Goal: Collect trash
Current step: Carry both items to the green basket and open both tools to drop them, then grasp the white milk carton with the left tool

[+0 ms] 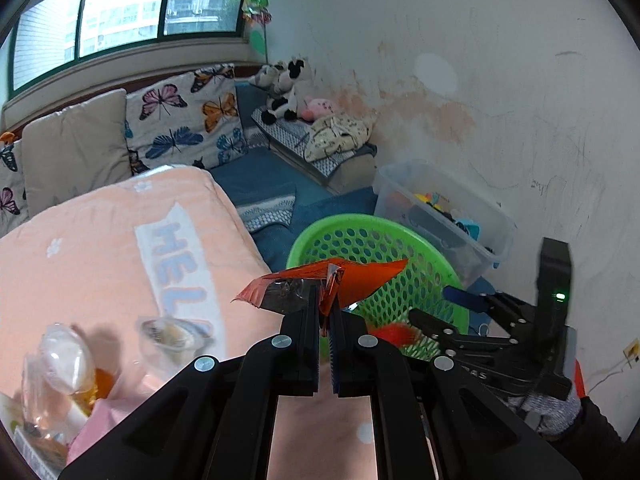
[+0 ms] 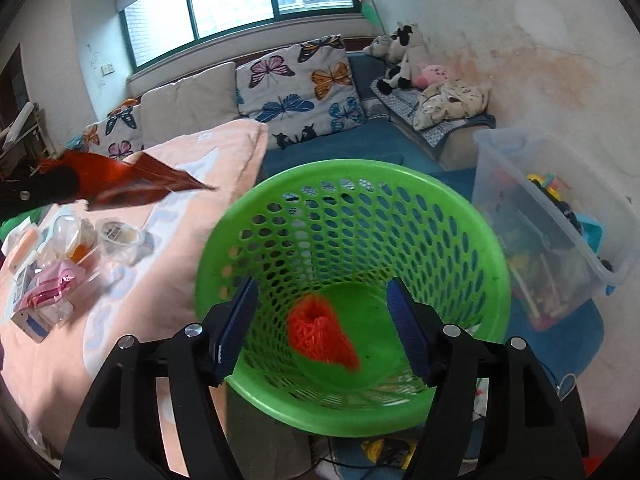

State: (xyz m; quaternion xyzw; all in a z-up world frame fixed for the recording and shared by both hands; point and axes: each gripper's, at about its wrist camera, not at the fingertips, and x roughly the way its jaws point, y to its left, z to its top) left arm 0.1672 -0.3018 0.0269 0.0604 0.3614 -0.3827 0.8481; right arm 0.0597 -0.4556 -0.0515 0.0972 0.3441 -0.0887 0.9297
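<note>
Two grippers were in view over a bed (image 1: 92, 240) covered in a peach blanket, with one green perforated basket (image 2: 472, 240) standing beside it as the trash receptacle. One clear storage bin (image 2: 560, 240) of toys stood just beyond the basket, against the wall.

Progress, as judged: partial. One red net-like item (image 2: 324, 340) already lay on the basket floor, directly below the right gripper (image 2: 320, 332). That gripper's jaws stood well apart with nothing between the pads, consistent with a piece released into the basket. The left gripper (image 1: 329, 312) was pinched tight on one red foil wrapper (image 1: 320, 284), held in the air near the basket rim but not yet over the opening; this item remained to be dropped.

Outstanding: a cluster of litter remained on the blanket at the near corner. Counted there, as far as blur allowed: two clear plastic cups (image 2: 120, 236), one pink packet (image 2: 52, 284), and several flat wrappers or cartons whose number could not be fixed. None of these had been touched by either gripper.

Tally: one piece in the basket, one in hand, at least three pieces left on the bed.
</note>
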